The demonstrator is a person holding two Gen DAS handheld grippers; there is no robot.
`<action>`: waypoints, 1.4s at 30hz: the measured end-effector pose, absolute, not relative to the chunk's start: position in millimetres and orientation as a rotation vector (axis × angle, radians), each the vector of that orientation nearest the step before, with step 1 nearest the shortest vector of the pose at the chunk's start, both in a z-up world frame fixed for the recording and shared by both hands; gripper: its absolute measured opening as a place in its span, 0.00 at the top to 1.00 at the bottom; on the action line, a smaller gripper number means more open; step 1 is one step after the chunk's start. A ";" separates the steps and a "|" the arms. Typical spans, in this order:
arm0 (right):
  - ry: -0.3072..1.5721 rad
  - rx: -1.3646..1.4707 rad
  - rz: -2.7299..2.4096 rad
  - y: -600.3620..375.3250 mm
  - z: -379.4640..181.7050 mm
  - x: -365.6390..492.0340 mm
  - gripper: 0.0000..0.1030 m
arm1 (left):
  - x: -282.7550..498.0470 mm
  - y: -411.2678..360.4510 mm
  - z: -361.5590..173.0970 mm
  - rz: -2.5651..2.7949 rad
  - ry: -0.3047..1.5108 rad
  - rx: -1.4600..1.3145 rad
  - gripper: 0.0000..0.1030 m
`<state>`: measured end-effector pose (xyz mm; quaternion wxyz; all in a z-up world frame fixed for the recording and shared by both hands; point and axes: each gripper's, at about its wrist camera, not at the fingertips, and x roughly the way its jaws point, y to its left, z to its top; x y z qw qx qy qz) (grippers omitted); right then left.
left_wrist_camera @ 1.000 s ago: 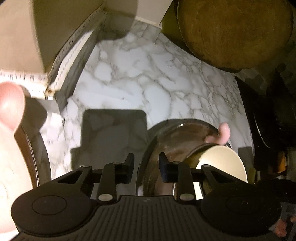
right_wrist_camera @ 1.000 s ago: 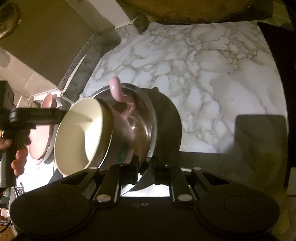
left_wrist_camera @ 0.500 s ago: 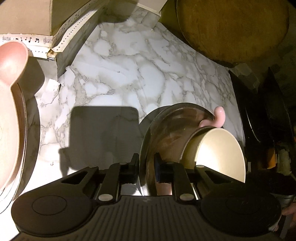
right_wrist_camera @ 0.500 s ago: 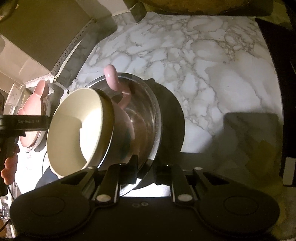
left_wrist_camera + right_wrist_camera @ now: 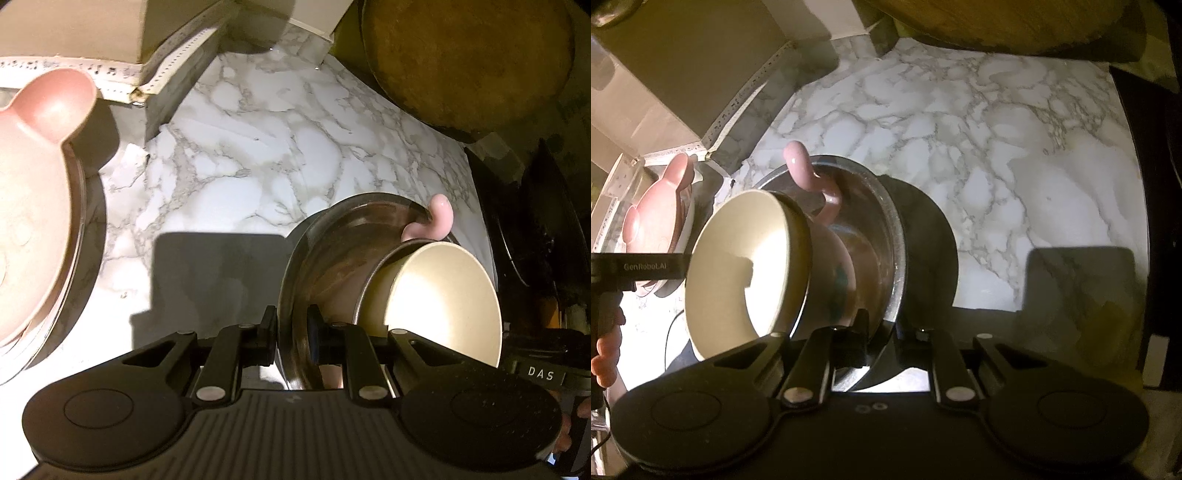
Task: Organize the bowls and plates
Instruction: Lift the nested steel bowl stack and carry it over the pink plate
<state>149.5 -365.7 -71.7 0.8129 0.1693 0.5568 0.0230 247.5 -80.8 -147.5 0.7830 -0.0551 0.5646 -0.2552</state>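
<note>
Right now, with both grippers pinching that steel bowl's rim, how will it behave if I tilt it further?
The steel bowl looks thin, rigid and polished, so its rim may slip between the pads. The cream bowl nested loosely inside, with the pink handled cup, could slide out. That load probably makes it heavy toward the open side.

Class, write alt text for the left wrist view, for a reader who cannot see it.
The left gripper is clamped on the rim of a tilted metal bowl with a pink mug nested inside, above a marble counter. A pink bear-eared plate lies at the left, and a round wooden board stands at the back right.
</note>
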 end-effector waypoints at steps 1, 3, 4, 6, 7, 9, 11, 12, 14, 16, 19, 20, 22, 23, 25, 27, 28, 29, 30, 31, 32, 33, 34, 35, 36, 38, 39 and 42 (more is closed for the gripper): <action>1.188 0.357 0.052 -364.7 -70.9 150.2 0.88 | 246.0 -78.5 -147.4 -0.546 1.217 -0.127 0.85; 1.185 0.342 0.060 -361.2 -68.9 151.8 0.88 | 242.7 -74.4 -146.2 -0.536 1.209 -0.131 0.85; 1.184 0.338 0.063 -359.9 -68.1 152.5 0.88 | 240.8 -71.9 -145.3 -0.531 1.205 -0.135 0.85; 1.181 0.329 0.072 -357.3 -66.5 154.1 0.88 | 237.2 -68.5 -143.8 -0.522 1.197 -0.138 0.85; 1.180 0.328 0.075 -356.0 -65.7 155.0 0.89 | 235.8 -67.1 -142.8 -0.518 1.193 -0.140 0.85; 1.177 0.317 0.083 -353.2 -63.8 157.0 0.89 | 233.3 -63.0 -140.2 -0.510 1.187 -0.146 0.85; 1.179 0.306 0.088 -349.9 -62.3 159.6 0.89 | 230.9 -59.2 -138.3 -0.499 1.182 -0.154 0.85; 1.181 0.297 0.091 -348.1 -61.6 160.7 0.89 | 229.8 -57.9 -137.3 -0.495 1.180 -0.155 0.85; 1.184 0.281 0.100 -343.6 -60.4 164.2 0.89 | 227.5 -53.9 -134.5 -0.481 1.173 -0.163 0.85; 1.187 0.275 0.109 -340.9 -58.7 167.3 0.89 | 226.3 -50.0 -132.2 -0.469 1.170 -0.170 0.85; 1.190 0.259 0.123 -335.6 -54.2 173.6 0.89 | 225.1 -43.3 -128.3 -0.454 1.169 -0.185 0.85; 1.191 0.254 0.126 -333.7 -52.7 175.6 0.89 | 224.7 -41.0 -126.6 -0.446 1.169 -0.190 0.85; 1.191 0.246 0.134 -330.0 -49.6 180.0 0.89 | 224.0 -37.0 -123.2 -0.434 1.165 -0.195 0.85; 1.193 0.242 0.138 -327.7 -47.9 182.4 0.89 | 224.2 -35.0 -122.0 -0.429 1.164 -0.200 0.85; 1.194 0.235 0.146 -323.3 -44.4 186.3 0.89 | 223.4 -29.6 -118.8 -0.416 1.162 -0.215 0.85; 1.197 0.228 0.157 -318.8 -40.8 190.6 0.89 | 222.0 -24.2 -114.5 -0.399 1.159 -0.228 0.85; 1.196 0.222 0.164 -315.2 -38.2 193.1 0.89 | 221.3 -21.6 -112.0 -0.391 1.156 -0.230 0.85; 1.196 0.219 0.169 -312.6 -36.2 195.0 0.89 | 220.2 -18.7 -109.8 -0.384 1.153 -0.232 0.85; 1.195 0.212 0.178 -309.4 -33.7 197.2 0.89 | 219.0 -15.8 -107.3 -0.375 1.150 -0.234 0.85; 1.194 0.205 0.187 -306.2 -31.2 199.7 0.89 | 218.4 -13.3 -104.8 -0.366 1.147 -0.231 0.85; 1.194 0.199 0.195 -302.8 -28.8 202.1 0.89 | 217.5 -10.0 -102.2 -0.359 1.143 -0.233 0.85; 1.194 0.194 0.202 -300.3 -27.1 204.9 0.89 | 217.8 -7.0 -99.7 -0.350 1.140 -0.239 0.85; 1.194 0.183 0.211 -296.0 -24.2 208.0 0.89 | 217.4 -3.2 -97.4 -0.343 1.139 -0.244 0.85; 1.192 0.174 0.217 -292.3 -22.0 210.4 0.89 | 217.4 0.8 -95.2 -0.336 1.137 -0.249 0.85; 1.190 0.164 0.224 -288.3 -19.5 212.5 0.89 | 217.3 4.7 -92.8 -0.330 1.133 -0.255 0.85; 1.185 0.147 0.237 -280.1 -14.8 217.9 0.89 | 217.4 12.7 -88.5 -0.316 1.128 -0.263 0.85; 1.182 0.139 0.245 -275.7 -12.4 220.7 0.89 | 218.1 15.7 -87.1 -0.311 1.124 -0.266 0.85; 1.174 0.121 0.266 -264.3 -7.2 228.5 0.89 | 217.9 27.1 -81.0 -0.296 1.112 -0.274 0.85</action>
